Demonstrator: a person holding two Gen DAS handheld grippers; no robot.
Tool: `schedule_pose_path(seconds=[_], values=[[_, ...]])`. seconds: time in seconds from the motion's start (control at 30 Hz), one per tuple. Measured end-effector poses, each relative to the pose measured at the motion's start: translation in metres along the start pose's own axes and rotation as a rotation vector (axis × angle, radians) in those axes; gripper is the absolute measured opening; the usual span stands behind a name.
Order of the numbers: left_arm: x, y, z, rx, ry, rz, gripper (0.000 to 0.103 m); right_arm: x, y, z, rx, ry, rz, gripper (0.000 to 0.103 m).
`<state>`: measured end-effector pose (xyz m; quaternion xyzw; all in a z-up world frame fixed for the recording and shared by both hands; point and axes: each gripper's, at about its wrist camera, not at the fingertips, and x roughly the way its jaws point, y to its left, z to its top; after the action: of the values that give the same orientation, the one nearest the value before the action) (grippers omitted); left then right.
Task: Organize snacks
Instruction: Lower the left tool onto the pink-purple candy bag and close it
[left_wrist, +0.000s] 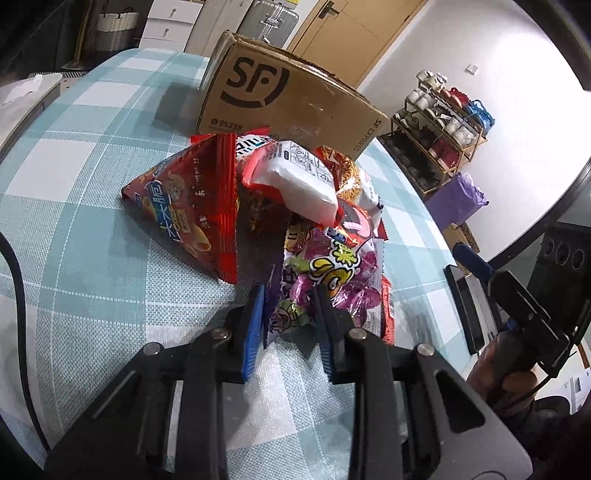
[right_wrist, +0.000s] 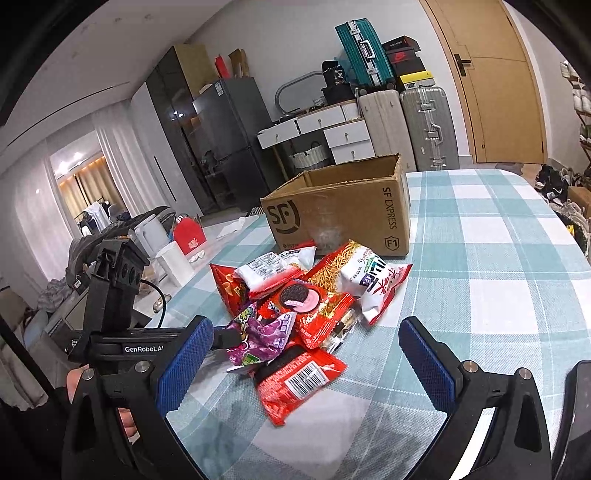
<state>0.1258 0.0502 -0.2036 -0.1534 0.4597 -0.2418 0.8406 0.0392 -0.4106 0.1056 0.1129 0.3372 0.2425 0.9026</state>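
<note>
my left gripper is clamped on the near edge of the purple candy bag, at the near end of the snack pile on the checked table. the open cardboard box stands just beyond the pile, straight ahead of my jaws, so i judge the bag must travel up and away. my right gripper hangs to the right of the bag, jaws wide apart, holding nothing.
</note>
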Motion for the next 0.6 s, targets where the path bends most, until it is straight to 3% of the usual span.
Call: schedule_pose_path(seconds=[0.07,0.17,0.27,0.4,0.5,0.6], values=[[-0.005,0.003,-0.004,-0.019,-0.024,0.008,0.027,0.0,0.0,-0.001,-0.001,0.002,-0.002,0.102],[-0.001,0.01,-0.003,-0.052,-0.007,0.007,0.048,0.0,0.0,-0.002,0.001,0.005,-0.001,0.102],[0.002,0.011,0.0,-0.062,-0.007,-0.019,0.057,0.001,0.0,-0.004,0.003,0.009,0.0,0.102],[0.005,0.006,0.004,-0.067,0.0,-0.06,0.079,0.003,-0.003,-0.007,0.011,0.015,0.002,0.102],[0.012,-0.001,0.006,-0.079,0.023,-0.126,0.079,0.004,-0.006,-0.008,0.022,0.02,0.005,0.102],[0.014,-0.006,0.006,-0.067,0.021,-0.117,0.079,0.004,-0.008,-0.01,0.026,0.021,0.004,0.102]])
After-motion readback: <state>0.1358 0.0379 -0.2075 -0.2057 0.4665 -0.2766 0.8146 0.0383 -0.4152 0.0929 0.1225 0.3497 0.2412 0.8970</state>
